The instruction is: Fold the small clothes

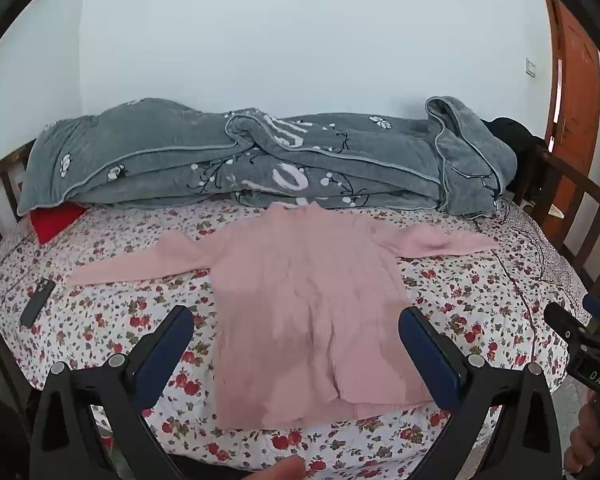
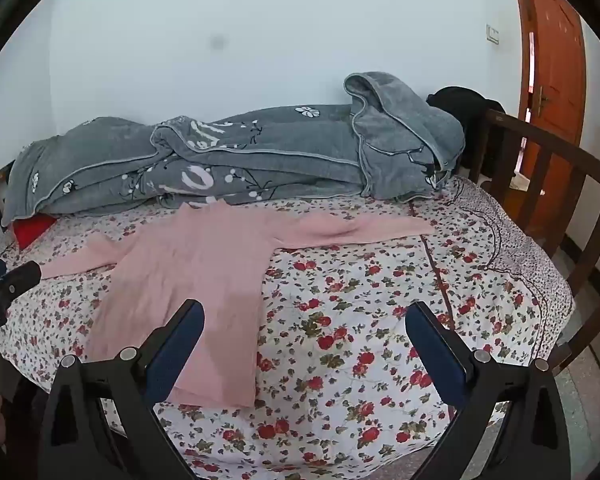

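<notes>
- Sweater point(image 1: 300, 304) lies flat on the bed point(image 1: 480, 304), sleeves spread — collar far, hem nearest.
- Left gripper point(image 1: 296, 332) released, centred over the hem — nearer.
- Right gripper point(image 2: 304, 328) released, off its right side.

one pink sweater point(image 1: 304, 304) with two sleeves spread flat, one grey blanket point(image 1: 260, 160), one red cushion point(image 1: 56, 220), one dark phone point(image 1: 38, 303), one flowered bed point(image 1: 480, 300), one brown door point(image 1: 576, 92), two hand-held grippers, left point(image 1: 296, 320) and right point(image 2: 304, 316)
</notes>
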Demonstrator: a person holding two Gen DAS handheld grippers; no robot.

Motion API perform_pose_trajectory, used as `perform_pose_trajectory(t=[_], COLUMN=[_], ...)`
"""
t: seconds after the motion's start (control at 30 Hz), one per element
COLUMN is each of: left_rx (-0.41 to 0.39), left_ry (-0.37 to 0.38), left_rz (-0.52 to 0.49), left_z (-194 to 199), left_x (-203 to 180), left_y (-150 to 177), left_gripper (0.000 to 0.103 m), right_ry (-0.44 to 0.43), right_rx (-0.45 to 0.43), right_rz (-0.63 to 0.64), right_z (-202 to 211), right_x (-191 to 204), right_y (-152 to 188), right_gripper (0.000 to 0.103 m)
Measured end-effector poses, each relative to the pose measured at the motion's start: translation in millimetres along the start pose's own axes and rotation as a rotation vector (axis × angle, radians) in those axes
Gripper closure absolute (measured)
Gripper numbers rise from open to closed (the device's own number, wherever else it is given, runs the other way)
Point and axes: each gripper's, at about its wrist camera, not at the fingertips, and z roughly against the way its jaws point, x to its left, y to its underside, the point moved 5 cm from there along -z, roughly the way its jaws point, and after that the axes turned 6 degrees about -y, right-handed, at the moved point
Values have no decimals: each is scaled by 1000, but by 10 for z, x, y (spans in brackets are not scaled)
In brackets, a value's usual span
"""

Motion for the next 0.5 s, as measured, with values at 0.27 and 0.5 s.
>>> perform_pose_trajectory(t=[0.27, 0.5], left_rx=[-38, -33], left_ry=[-51, -26], left_rz=[-27, -2], left_z=[66, 108], left_x=[8, 65], left_y=[-61, -36], left_gripper=[0, 0], right_ry=[-18, -15], right_rx=[5, -4], right_rz=[-8, 2], right_z=[47, 52], right_x=[65, 156], right_y=[28, 25], right_gripper=[3, 3])
